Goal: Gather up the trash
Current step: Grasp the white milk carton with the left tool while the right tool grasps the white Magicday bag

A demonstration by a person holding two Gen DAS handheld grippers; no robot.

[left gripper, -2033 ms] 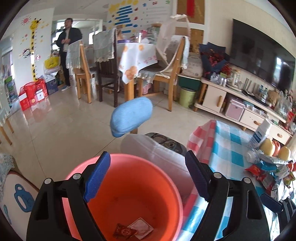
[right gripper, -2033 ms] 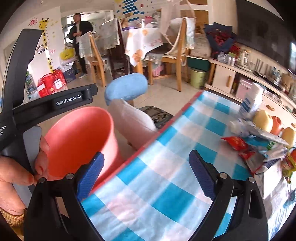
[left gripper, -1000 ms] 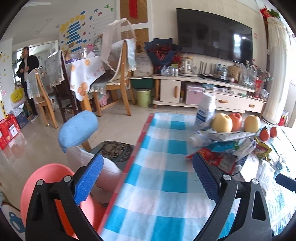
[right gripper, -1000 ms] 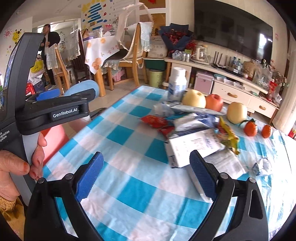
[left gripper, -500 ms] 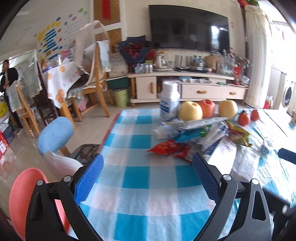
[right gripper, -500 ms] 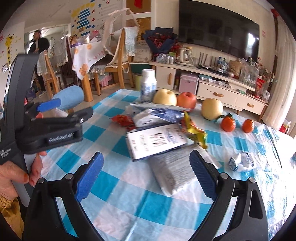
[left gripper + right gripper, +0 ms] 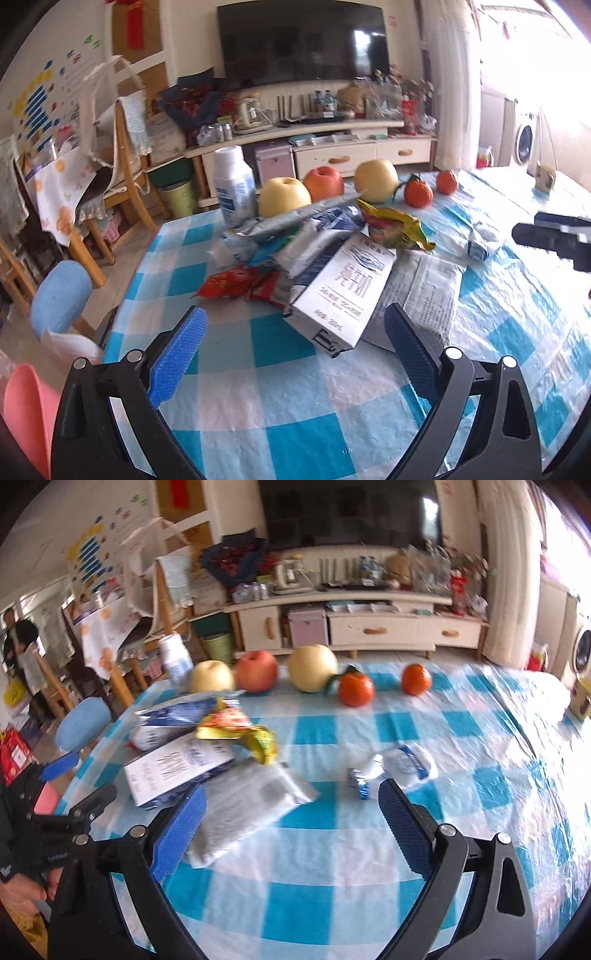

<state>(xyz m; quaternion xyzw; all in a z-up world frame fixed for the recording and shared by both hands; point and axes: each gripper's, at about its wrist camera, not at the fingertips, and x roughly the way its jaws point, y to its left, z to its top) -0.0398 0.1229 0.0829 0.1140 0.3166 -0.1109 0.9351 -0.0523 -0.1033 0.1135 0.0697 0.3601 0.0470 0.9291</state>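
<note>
Blue-and-white checked cloth covers the table (image 7: 280,402), with a TV cabinet (image 7: 369,155) and dining chairs (image 7: 125,177) behind. Nearly all the trash seems uncollected: the milk carton (image 7: 343,291), red wrapper (image 7: 236,282), yellow wrapper (image 7: 391,227) and grey packet (image 7: 251,808) lie heaped mid-table, beside 5 fruits. The pink bin (image 7: 26,410) waits at the table's left edge. Left gripper (image 7: 291,354) and right gripper (image 7: 291,827) both hover spread wide, empty; the right view is blurred.

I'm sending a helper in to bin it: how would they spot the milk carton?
On the blue-checked table, find the litter pile in front of the fruit. The milk carton lies flat at its near edge, partly over grey paper. It is the only boxy white piece; its neighbours are crumpled wrappers.
</note>
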